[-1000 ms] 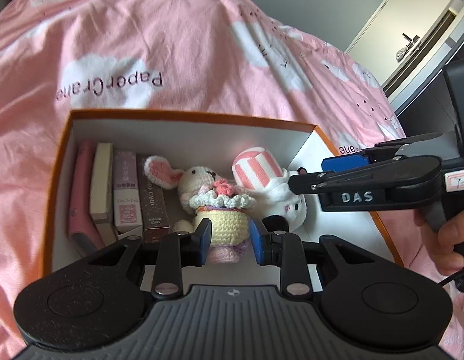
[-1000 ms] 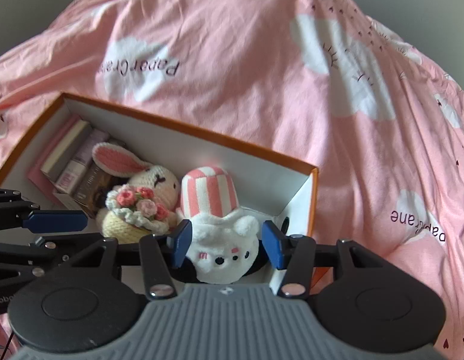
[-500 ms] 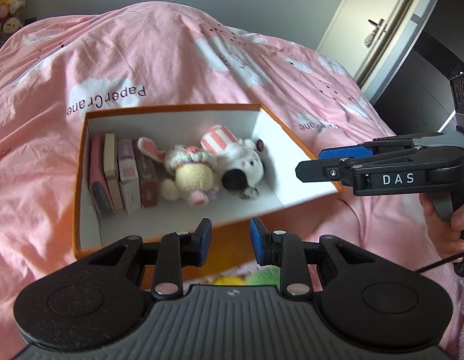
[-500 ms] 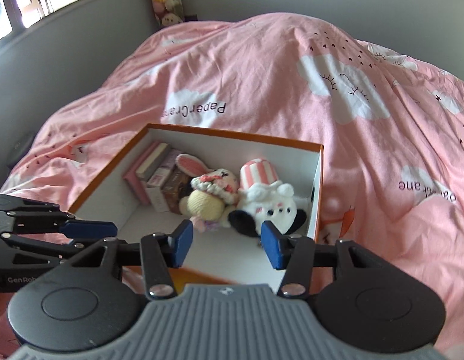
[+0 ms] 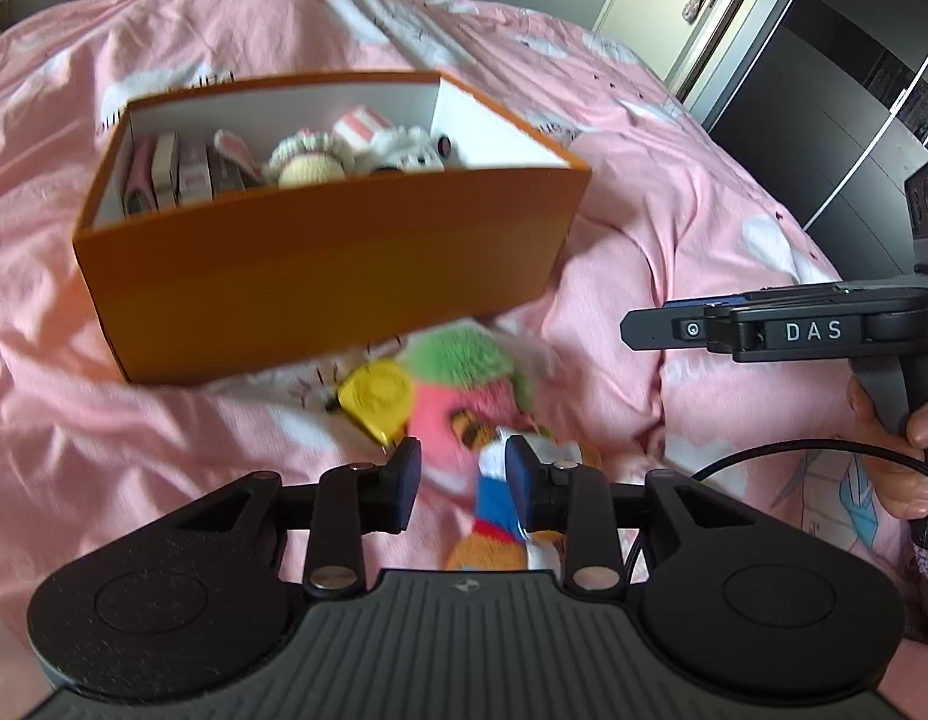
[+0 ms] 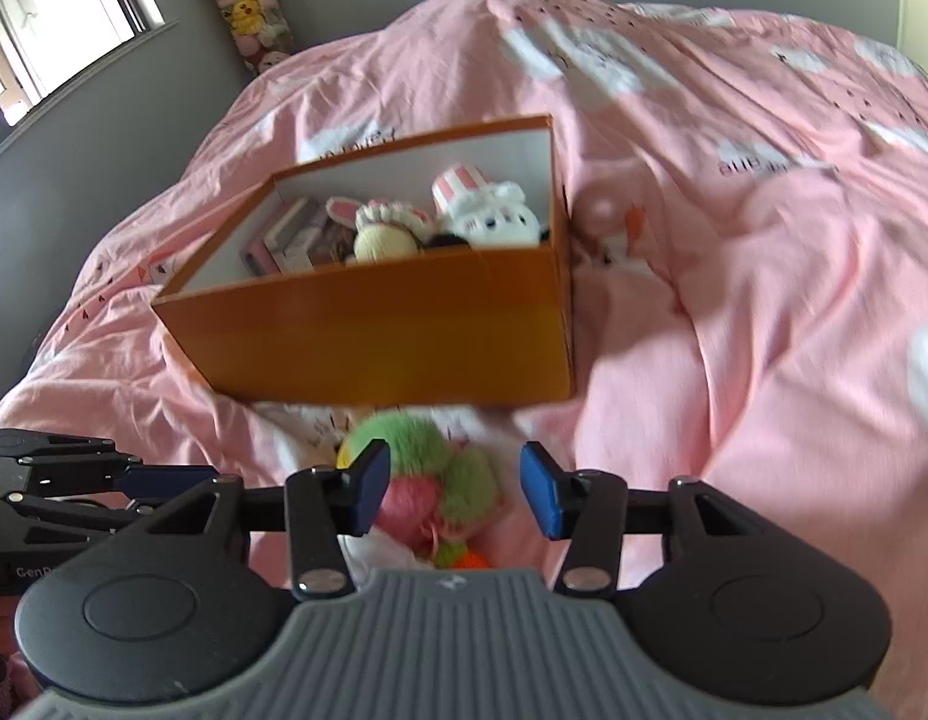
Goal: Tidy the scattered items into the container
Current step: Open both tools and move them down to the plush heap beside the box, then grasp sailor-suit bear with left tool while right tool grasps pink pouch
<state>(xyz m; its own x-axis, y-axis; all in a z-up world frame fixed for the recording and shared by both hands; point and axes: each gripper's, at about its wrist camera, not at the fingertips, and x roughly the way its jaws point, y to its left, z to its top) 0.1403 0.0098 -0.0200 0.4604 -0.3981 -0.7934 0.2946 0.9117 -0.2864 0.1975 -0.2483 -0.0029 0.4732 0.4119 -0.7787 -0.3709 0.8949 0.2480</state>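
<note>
Retrieval of the next loose toy looked to be the step in hand: both grippers hung over the pile of plush toys [image 5: 464, 384] lying on the pink duvet [image 5: 673, 192] just in front of the orange box [image 5: 320, 264], well short of any grasp. The left gripper [image 5: 461, 477] had its jaws opening, with only a blue-and-white scrap of toy showing between them and no pad pressing on it; the right gripper [image 6: 452, 489] stood released and empty above the green-and-pink plush [image 6: 428, 468]. The box already held a row of small books [image 5: 176, 180], a crocheted rabbit [image 5: 302, 165] and a white plush in a striped hat [image 6: 487, 210]. The next move, by this reading, called for lowering one gripper around a single toy, closing on its soft body, and lifting it over the near wall. A second earlier both grippers had been down inside the box beside the rabbit and the white plush; since then they had drawn back, so the box's outer face and the pile now filled the foreground.
</note>
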